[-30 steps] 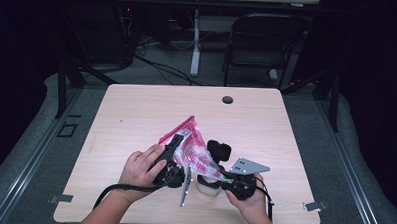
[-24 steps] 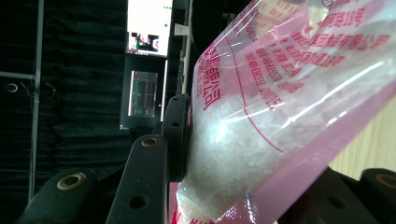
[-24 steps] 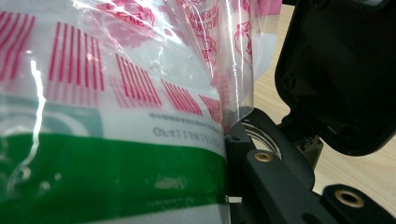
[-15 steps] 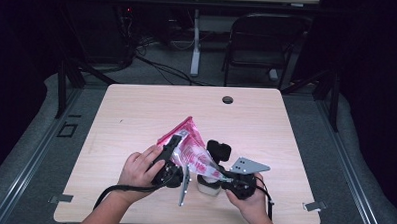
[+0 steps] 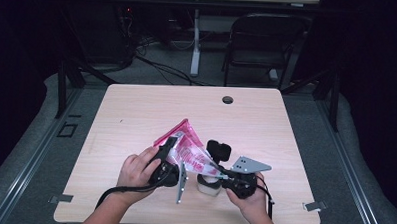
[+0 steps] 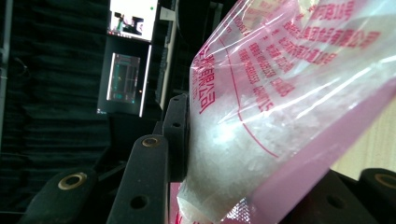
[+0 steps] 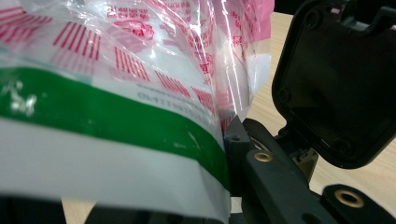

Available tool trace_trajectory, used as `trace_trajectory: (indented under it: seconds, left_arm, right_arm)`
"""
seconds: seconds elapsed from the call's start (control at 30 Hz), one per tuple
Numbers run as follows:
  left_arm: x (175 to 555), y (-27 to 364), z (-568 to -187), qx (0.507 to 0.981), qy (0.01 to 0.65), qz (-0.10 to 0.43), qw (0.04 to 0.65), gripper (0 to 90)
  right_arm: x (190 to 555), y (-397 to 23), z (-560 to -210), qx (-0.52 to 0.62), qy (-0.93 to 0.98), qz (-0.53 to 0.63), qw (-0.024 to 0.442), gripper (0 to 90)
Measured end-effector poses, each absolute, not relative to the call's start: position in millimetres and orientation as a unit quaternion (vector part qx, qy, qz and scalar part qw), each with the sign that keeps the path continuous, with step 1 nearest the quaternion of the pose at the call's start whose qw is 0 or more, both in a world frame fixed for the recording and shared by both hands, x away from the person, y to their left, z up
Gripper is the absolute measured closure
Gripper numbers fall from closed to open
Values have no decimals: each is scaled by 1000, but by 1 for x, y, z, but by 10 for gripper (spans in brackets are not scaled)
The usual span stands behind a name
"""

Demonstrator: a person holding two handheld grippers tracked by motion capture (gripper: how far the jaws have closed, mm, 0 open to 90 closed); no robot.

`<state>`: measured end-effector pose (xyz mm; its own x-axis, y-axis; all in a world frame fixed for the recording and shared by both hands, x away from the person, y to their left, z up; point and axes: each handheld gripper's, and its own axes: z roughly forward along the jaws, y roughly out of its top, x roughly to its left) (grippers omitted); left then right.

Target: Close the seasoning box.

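The bag point(image 5: 187, 150) lies tilted near the bench's point(image 5: 136, 110) front edge, just left of the black lid point(image 5: 219, 150). The left tool point(image 5: 171, 158) clasps the bag; the right tool point(image 5: 215, 176) clenches a white, green-banded tub point(image 5: 208, 186) under it.

The high view was lit from above: the pale wooden table top point(image 5: 136, 110) was evenly bright, while the surrounding floor and background fell into deep shadow. Shadows beneath the hands were short and soft. Detail was slightly soft overall. In the left gripper view, the clear pink-printed plastic bag point(image 6: 289, 93) carried bright streaks of glare and lay too close for sharp focus; the background was dark except for a glowing rectangular screen point(image 6: 130, 18). In the right gripper view, the bag's green and white band point(image 7: 107, 140) was strongly blurred.
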<state>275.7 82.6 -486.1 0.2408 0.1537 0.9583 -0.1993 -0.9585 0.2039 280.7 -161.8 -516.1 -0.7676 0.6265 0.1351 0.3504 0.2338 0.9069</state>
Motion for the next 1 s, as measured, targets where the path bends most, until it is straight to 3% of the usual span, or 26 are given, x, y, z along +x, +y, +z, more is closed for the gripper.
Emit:
trace_trajectory:
  seconds: [1.0]
  left_arm:
    - [278,98,-511,822,51,544,163,690]
  right_arm:
    - [285,-157,-512,308,772,541,132,885]
